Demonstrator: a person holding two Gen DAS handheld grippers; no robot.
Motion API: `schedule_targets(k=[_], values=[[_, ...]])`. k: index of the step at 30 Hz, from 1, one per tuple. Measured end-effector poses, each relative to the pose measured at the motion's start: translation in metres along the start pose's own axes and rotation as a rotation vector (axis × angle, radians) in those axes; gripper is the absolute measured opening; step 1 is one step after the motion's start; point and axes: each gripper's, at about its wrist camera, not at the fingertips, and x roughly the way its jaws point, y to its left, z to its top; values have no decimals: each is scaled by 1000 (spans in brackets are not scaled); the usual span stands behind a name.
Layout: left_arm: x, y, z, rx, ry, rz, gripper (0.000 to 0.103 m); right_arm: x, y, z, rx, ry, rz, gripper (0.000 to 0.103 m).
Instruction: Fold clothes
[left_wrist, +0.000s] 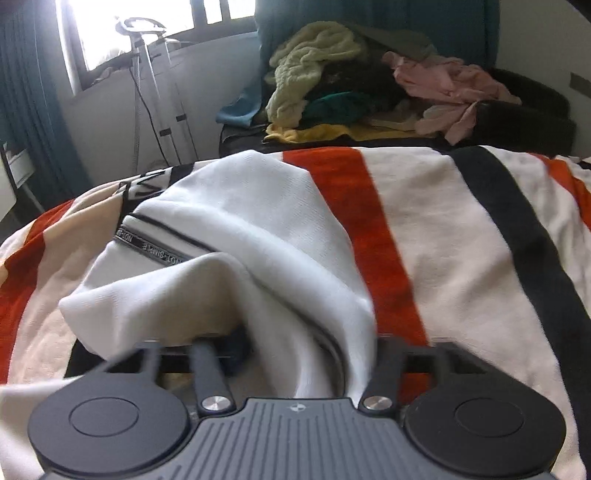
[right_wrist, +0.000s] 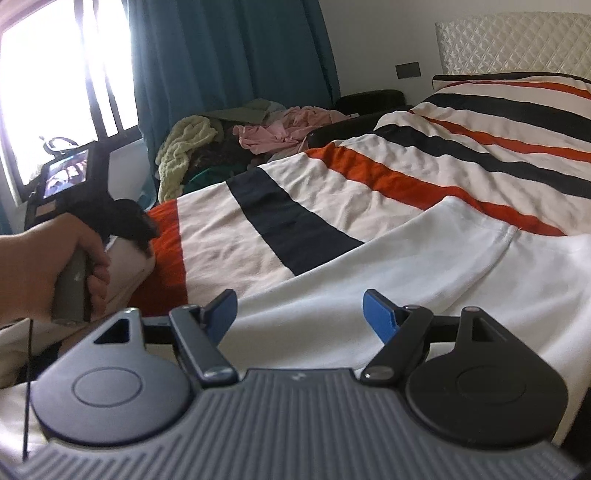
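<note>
A white garment with black trim and a lettered band lies bunched on the striped blanket. Its near fold is gathered up between the jaws of my left gripper, which is shut on it. The cloth hides the fingertips except a sliver of blue pad. In the right wrist view the same white garment spreads flat over the bed. My right gripper hovers just above it, open, blue pads wide apart with nothing pinched. At the left a person's hand holds the left gripper at the garment's far end.
The bed carries a cream blanket with orange and black stripes. Beyond it a pile of loose clothes sits on a dark seat. Teal curtains, a bright window, a stand and a quilted headboard ring the bed.
</note>
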Motion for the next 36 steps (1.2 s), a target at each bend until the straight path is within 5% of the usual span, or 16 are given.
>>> schedule_targets(k=[2, 7, 13, 16, 20, 24, 26, 28, 29, 36], values=[[-3, 5, 4, 44, 4, -31, 17, 3, 0, 0, -9, -7, -3, 77], [-58, 29, 15, 73, -115, -219, 12, 1, -6, 4, -15, -54, -35, 77], [-160, 68, 18, 242, -354, -628, 12, -7, -8, 10, -15, -77, -75, 77], [-191, 85, 25, 337, -404, -783, 13, -17, -6, 12, -22, -99, -87, 77], [-173, 77, 30, 382, -404, -712, 20, -19, -9, 13, -11, -107, -106, 77], [-96, 48, 26, 358, -293, -429, 31, -8, -8, 9, -17, -74, -109, 77], [-53, 42, 23, 288, -194, -308, 57, -4, -6, 5, -27, -65, -101, 77], [-27, 46, 18, 228, -168, -243, 71, 1, -4, 2, -39, -60, -91, 77], [-22, 52, 15, 215, -177, -230, 81, 2, -4, 1, -38, -61, -86, 77], [-57, 90, 11, 171, -194, -326, 101, 16, -3, -1, -22, -36, -72, 77]])
